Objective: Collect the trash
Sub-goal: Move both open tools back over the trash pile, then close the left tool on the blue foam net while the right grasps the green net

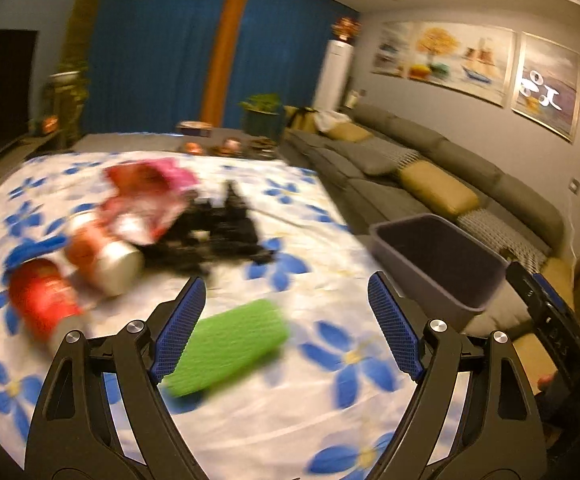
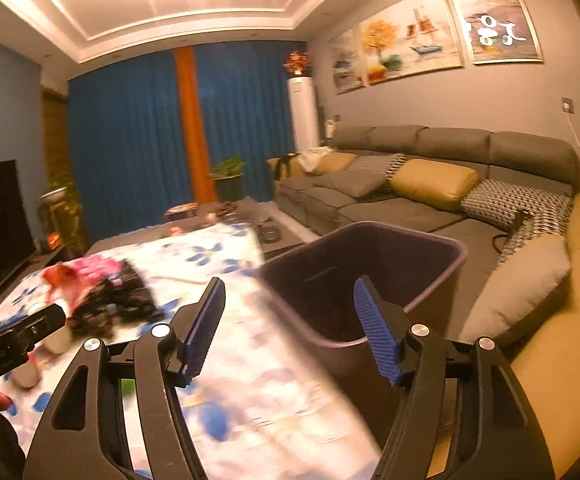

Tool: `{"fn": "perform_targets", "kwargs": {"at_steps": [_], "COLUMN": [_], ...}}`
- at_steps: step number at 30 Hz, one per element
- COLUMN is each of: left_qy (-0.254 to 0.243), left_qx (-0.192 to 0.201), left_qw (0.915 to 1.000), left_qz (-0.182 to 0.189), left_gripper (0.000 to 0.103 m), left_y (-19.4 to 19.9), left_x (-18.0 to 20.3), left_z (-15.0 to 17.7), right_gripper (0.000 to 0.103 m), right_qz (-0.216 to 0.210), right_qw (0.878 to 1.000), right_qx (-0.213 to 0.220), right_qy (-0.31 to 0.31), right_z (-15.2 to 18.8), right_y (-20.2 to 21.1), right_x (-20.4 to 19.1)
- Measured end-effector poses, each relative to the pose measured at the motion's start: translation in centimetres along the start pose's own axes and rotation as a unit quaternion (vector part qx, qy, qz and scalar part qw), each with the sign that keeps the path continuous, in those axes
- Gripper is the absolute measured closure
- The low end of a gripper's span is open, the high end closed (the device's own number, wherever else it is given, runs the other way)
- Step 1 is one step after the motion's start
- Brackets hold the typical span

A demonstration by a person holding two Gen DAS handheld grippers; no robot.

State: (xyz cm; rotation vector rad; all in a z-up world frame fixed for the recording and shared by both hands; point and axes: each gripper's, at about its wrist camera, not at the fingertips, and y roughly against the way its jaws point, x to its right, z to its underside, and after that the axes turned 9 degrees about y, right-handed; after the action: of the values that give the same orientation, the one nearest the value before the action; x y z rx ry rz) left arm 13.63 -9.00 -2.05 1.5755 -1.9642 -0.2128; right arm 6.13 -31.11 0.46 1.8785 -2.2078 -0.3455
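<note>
Left gripper (image 1: 286, 300) jaws spread wide, nothing clamped. Green sponge-like pad (image 1: 228, 346), blurred, lies on the floral cloth (image 1: 329, 412) under its left finger. Beyond the pad: red can (image 1: 44, 300), second can (image 1: 106, 258), pink wrapper (image 1: 146, 196), black crumpled bag (image 1: 218, 232). Can labels unreadable. Right gripper (image 2: 290, 320) also spread, nothing clamped, over the dark bin (image 2: 369, 272), right of the pad.

left tongs (image 1: 286, 300): jaws wide apart, nothing gripped | right tongs (image 2: 290, 312): jaws apart, nothing gripped
</note>
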Motion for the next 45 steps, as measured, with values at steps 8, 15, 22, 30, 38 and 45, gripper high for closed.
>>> {"fn": "perform_targets", "kwargs": {"at_steps": [8,15,22,30,38,45], "left_qy": [0.034,0.059,0.064,0.033,0.006,0.015], "left_qx": [0.040,0.056,0.054,0.038,0.010,-0.004], "left_qw": [0.9956,0.9897,0.9876,0.9897,0.9919,0.9935], "left_qz": [-0.078,-0.118,-0.133,-0.134,-0.127,-0.113], "left_gripper": [0.021,0.021,0.021,0.024,0.052,0.086], "left_y": [5.1,7.6,7.7,4.5,1.2,0.2], "left_x": [-7.9,-14.0,-17.4,-18.2,-18.5,-19.1], "left_z": [-0.2,-0.3,-1.0,-2.5,-3.6,-3.8], "right_gripper": [0.036,0.036,0.036,0.036,0.036,0.036], "right_qz": [-0.063,-0.114,-0.144,-0.157,-0.160,-0.155], "right_qw": [0.997,0.991,0.986,0.983,0.982,0.981], "right_qx": [-0.007,-0.016,-0.024,-0.033,-0.046,-0.066], "right_qy": [0.032,0.063,0.080,0.086,0.087,0.093], "right_z": [0.6,1.4,2.0,2.1,2.5,3.0], "right_y": [0.8,1.2,1.2,0.3,-1.0,-2.3], "right_x": [-7.3,-13.6,-17.6,-19.3,-19.8,-19.9]}}
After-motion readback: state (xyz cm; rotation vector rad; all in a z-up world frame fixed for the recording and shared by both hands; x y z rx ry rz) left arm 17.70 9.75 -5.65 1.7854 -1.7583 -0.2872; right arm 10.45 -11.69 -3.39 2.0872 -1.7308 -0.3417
